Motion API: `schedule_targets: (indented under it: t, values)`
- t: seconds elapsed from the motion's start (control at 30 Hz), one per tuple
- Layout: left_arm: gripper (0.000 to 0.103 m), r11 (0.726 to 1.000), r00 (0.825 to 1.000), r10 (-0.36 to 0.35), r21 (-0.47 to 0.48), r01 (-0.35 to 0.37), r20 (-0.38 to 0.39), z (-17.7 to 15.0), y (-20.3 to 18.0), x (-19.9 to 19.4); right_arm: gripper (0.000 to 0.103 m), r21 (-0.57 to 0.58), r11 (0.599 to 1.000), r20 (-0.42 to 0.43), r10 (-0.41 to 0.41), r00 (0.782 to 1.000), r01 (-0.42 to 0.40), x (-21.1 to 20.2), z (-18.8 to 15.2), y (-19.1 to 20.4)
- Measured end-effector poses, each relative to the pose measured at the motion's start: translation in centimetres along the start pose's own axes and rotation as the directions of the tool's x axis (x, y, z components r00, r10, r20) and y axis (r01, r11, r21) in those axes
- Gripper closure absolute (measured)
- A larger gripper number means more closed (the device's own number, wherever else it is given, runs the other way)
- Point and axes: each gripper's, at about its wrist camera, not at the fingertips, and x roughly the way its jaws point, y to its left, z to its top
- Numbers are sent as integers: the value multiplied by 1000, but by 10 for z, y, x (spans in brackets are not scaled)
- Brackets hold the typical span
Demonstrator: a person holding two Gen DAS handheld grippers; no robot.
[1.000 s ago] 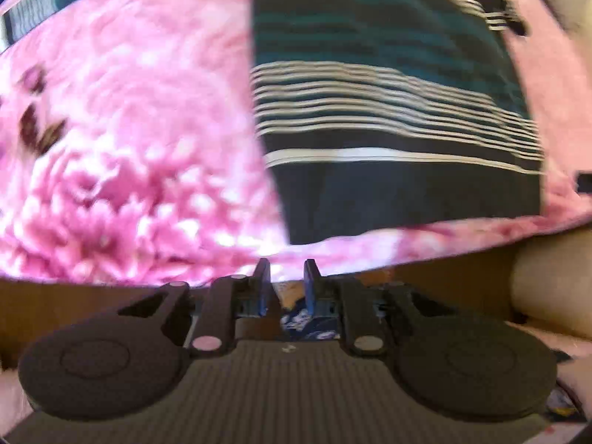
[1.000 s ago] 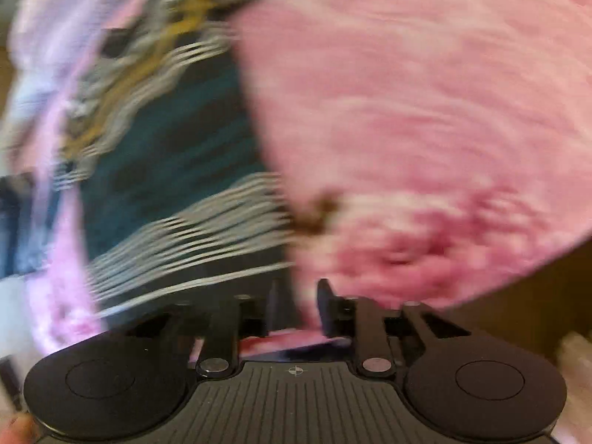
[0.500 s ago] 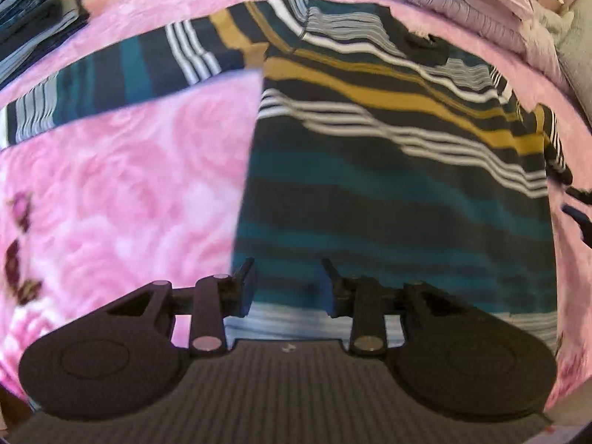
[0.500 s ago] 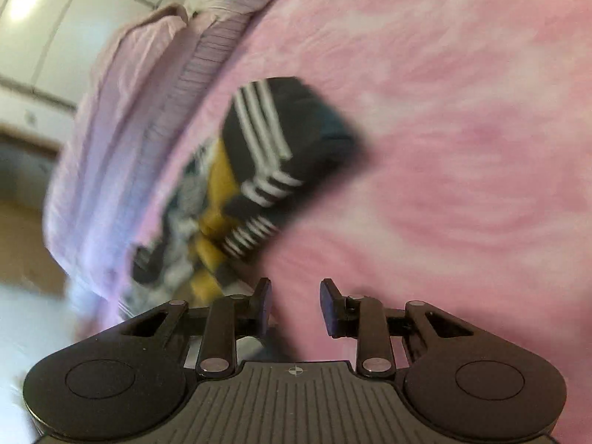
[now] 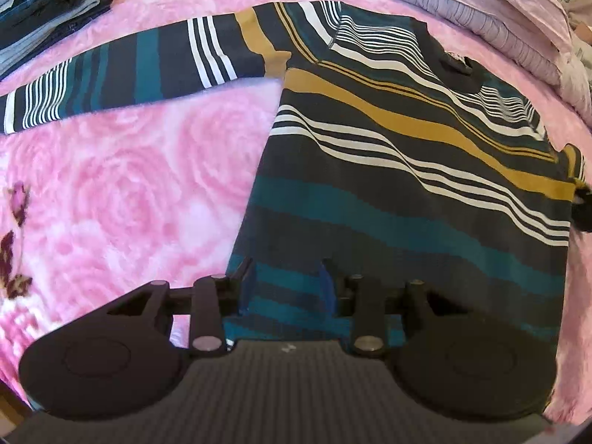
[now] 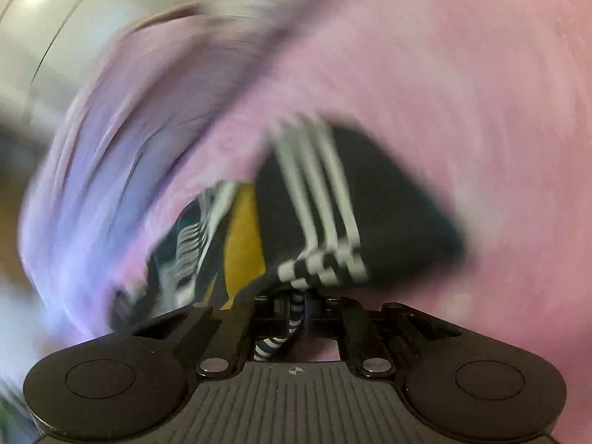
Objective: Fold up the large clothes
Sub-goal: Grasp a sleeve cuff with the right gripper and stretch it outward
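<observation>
The striped sweater lies spread flat on the pink rose-patterned bed, its hem toward the near edge and one sleeve stretched out toward the stack of folded jeans at the far left corner. A moment ago the right tool was spread over bare blanket; now it has swung in and pressed together on the other sleeve, a bit of striped knit pinched between its fingers, so the first fold looks about to begin. The left tool has come from the near edge to hover over the hem, partly spread, gripping nothing. The knit is dark with teal, mustard and white bands, lying fairly smooth.
</observation>
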Motion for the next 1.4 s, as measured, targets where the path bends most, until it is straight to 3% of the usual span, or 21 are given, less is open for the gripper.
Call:
schedule_targets:
  t: [0.03,0.1,0.17,0.2,0.3,0.33,0.4,0.43,0.5,0.6,0.63,0.67,0.73,0.77,0.83,0.93,1.03,1.17,1.3,1.37,1.4]
  values:
    - [71,1000,1000,8,3,-8,-1,1,0,-1,100,-211,975,32,-63,998,68,-14,8,17]
    - [71,1000,1000,20,19,-20,3,3,0,-3,100,-596,770,170,-158,973,229,-43,10,50]
    - [71,999,1000,29,37,-29,6,5,-2,-5,100,-810,396,392,-181,902,432,-69,5,68]
    - [71,999,1000,27,42,-27,7,6,-4,-5,100,-828,219,489,-168,856,516,-81,6,69]
    - [71,999,1000,20,43,-20,4,8,-9,-3,100,-729,-149,683,-99,723,668,-114,18,60]
    - [71,999,1000,15,43,-15,0,7,-11,-1,100,-703,-282,696,-81,714,653,-119,15,52]
    - [71,999,1000,8,40,-8,-11,6,-16,3,90,-715,-442,663,-182,726,542,-118,3,23]
    - [71,999,1000,4,38,-3,-18,5,-18,5,80,-769,-445,605,-274,748,459,-118,-4,5]
    - [71,999,1000,-3,34,4,-29,3,-22,8,23,-872,-334,479,-435,763,358,-118,-20,-37]
    - [68,999,1000,-1,48,2,-29,2,-24,8,22,-951,-105,281,-692,665,291,-107,-43,-106]
    - [68,999,1000,7,54,-5,-30,2,-23,7,22,-951,50,171,-738,652,306,-107,-46,-123]
    - [68,998,999,17,59,-15,-34,2,-21,7,22,-906,252,49,-735,676,340,-110,-42,-134]
    - [68,997,998,40,64,-37,-41,3,-18,8,22,-710,594,-92,-610,787,378,-122,-26,-149]
    - [68,997,998,46,65,-44,-45,4,-17,8,22,-587,710,-92,-535,840,388,-127,-17,-154]
    - [68,997,997,59,62,-56,-53,5,-16,8,22,-416,818,-29,-448,894,397,-126,-1,-156]
    - [67,996,997,54,78,-50,-51,5,-21,4,22,-438,816,50,-397,916,377,-112,17,-135]
    - [64,993,998,50,106,-46,-39,1,-29,0,22,-616,693,146,-366,919,374,-131,-9,-105]
    - [64,994,997,57,96,-52,-50,-3,-35,8,22,-767,583,157,-237,959,270,-134,-55,-83]
    - [64,994,996,55,99,-48,-71,-3,-44,16,44,-830,438,208,-333,920,346,-75,-73,-86]
    - [63,991,996,61,127,-52,-68,-3,-49,17,49,-807,447,223,-375,900,386,-49,-68,-97]
    - [62,989,996,64,139,-55,-66,-2,-51,17,64,-788,481,223,-359,906,384,-42,-62,-107]
